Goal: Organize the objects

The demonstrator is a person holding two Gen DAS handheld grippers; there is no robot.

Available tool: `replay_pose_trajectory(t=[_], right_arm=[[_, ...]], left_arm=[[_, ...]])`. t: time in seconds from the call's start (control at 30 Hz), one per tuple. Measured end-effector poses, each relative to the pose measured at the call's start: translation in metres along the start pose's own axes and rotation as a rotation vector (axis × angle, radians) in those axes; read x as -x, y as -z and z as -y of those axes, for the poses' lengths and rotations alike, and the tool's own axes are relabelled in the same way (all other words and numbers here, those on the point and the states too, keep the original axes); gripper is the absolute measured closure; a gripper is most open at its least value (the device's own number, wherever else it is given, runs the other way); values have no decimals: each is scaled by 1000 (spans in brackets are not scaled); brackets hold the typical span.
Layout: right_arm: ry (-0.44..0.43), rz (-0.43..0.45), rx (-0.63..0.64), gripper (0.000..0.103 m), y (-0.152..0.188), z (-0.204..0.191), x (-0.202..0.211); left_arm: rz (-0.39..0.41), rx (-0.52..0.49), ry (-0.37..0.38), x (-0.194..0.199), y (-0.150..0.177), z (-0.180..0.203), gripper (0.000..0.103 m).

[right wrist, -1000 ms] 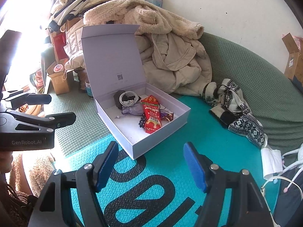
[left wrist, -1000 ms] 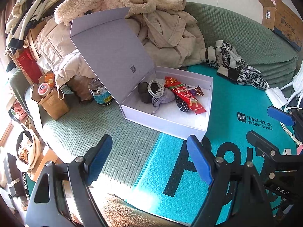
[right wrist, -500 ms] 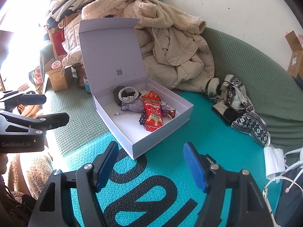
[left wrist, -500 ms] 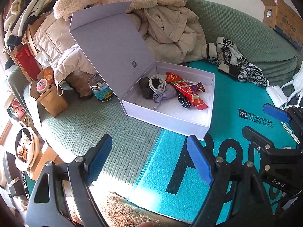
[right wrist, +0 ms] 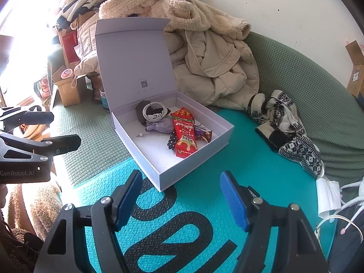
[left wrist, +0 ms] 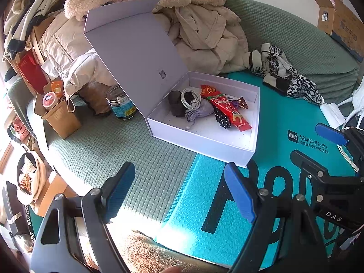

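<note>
A white box (left wrist: 204,143) stands on the teal mat (left wrist: 284,104) with its lid (left wrist: 136,52) propped open. Inside lie a red snack packet (left wrist: 229,111), a coiled white cable (left wrist: 190,97), a lavender pouch (left wrist: 202,111) and a dark dotted item (left wrist: 221,119). My left gripper (left wrist: 179,173) hovers open and empty in front of the box. My right gripper (right wrist: 180,179) is also open and empty, just short of the box's (right wrist: 198,161) near corner. Each gripper shows in the other's view: the right gripper (left wrist: 318,145) and the left gripper (right wrist: 59,129).
A patterned knit garment (left wrist: 289,77) lies right of the box. Beige coats (left wrist: 204,34) are piled behind it. Left of the lid stand a blue-labelled jar (left wrist: 120,104) and a brown paper bag (left wrist: 59,118). A cardboard box (left wrist: 336,16) sits far right. White cables (right wrist: 327,193) lie at the mat's right edge.
</note>
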State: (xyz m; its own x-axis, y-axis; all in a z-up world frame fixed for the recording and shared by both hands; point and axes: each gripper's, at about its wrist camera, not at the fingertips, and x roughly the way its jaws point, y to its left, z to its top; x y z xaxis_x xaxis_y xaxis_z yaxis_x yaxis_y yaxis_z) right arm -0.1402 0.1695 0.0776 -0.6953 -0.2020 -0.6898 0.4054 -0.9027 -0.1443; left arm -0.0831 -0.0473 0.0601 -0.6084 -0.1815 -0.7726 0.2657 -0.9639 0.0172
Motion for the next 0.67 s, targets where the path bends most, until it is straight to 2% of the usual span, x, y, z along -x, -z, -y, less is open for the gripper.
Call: replay_pose_trajectory(t=[0.67], right_arm=[[7, -39, 14, 31, -4, -10, -12]], left_arm=[[-45, 20, 2, -11, 8, -8, 20]])
